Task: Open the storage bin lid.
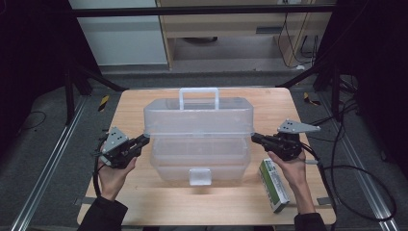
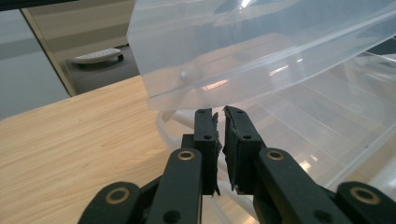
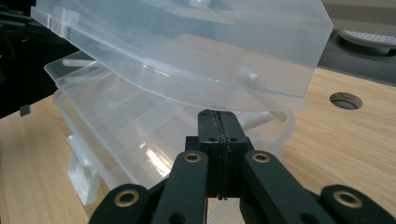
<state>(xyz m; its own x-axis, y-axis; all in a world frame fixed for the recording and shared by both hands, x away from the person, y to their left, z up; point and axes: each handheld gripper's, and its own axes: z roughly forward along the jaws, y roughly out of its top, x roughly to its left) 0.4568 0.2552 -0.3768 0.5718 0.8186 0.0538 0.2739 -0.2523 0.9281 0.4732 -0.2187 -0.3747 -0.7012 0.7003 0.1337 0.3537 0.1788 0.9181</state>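
Translucent plastic toolbox [image 1: 198,139] is seen at the middle of the wooden table [image 1: 144,197], its lid [image 1: 198,117] with the carry handle [image 1: 198,97] raised clear of the tray [image 1: 199,150] and base below. The left gripper [image 1: 144,140] is placed at the lid's left end, jaws nearly together with only a thin slit between the pads, nothing clamped. The right gripper [image 1: 255,138] is set at the lid's right end, jaws pressed fully together and empty. The box is judged light, thin-walled and smooth, so it may flex and slip under hard pads. The lid is best supported from beneath its end edges on both sides at once; the handle is the firmer hold for carrying. A green and white carton [image 1: 274,185] lies just beside the right hand [image 1: 288,166].
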